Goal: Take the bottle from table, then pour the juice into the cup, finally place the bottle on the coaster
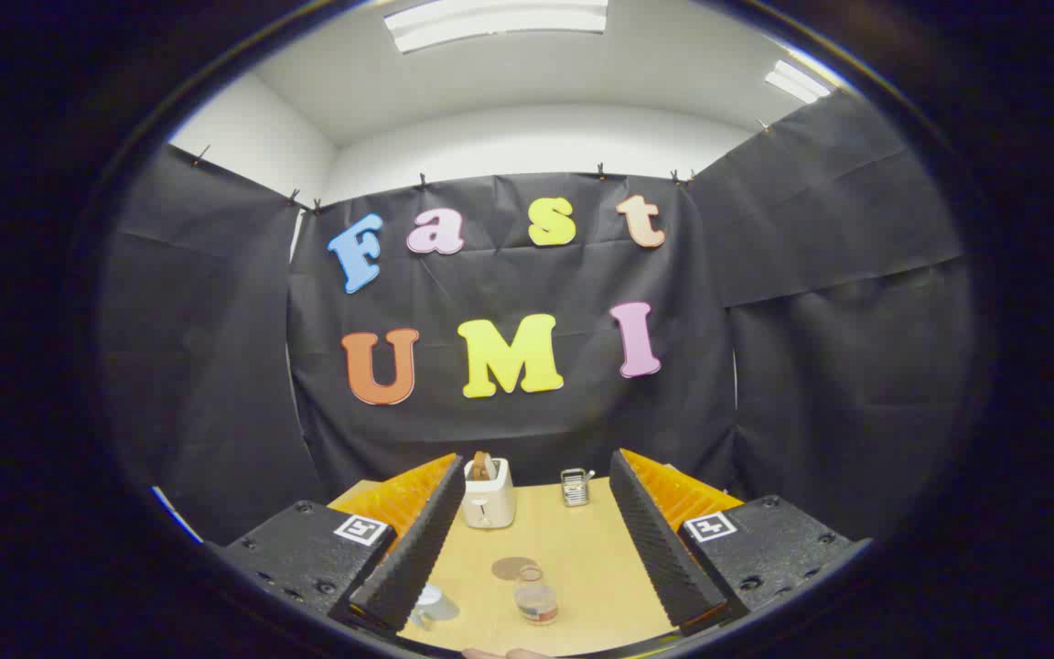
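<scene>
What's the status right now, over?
Gripper jaws open, holding nothing. Bottle upright on table, between the jaws; coaster just behind it. Cup by one finger. Path clear.

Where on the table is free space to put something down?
Open tongs hold nothing. Bare table lies between toaster, rack and bottle. Crowded near bottle: coaster, cup.

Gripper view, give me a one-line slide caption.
Open gripper above a wooden table, fingers framing the juice bottle, round coaster, toaster beyond.
</scene>
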Demonstrator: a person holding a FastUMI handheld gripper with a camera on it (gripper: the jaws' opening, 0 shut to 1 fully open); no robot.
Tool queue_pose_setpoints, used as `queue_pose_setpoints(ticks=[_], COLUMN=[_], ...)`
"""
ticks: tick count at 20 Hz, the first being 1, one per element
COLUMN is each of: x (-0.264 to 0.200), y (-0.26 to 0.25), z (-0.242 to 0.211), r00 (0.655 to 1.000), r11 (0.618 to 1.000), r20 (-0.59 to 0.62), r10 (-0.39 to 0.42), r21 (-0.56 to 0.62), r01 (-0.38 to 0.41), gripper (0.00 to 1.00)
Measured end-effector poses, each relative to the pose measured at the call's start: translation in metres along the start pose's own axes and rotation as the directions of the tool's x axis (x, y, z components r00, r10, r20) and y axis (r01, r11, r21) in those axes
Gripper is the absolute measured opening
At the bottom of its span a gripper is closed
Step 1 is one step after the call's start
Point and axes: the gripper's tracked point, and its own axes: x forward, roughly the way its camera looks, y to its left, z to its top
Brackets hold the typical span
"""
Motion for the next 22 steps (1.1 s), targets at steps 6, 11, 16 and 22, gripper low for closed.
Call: queue_pose_setpoints(ticks=[6, 11, 16, 22], x=[-0.003, -0.005, -0.007, -0.005], y=[0.008, 0.021, 0.027, 0.031], z=[0.004, -0.001, -0.004, -0.017], r00=[0.999, 0.998, 0.997, 0.996], r11=[0.999, 0.995, 0.993, 0.992], r20=[0.034, 0.049, 0.068, 0.083], r10=[0.010, 0.025, 0.029, 0.045], r21=[-0.036, -0.093, -0.116, -0.122], r01=[-0.009, -0.020, -0.021, -0.035], gripper=[1.00, 1.00, 1.00, 1.00])
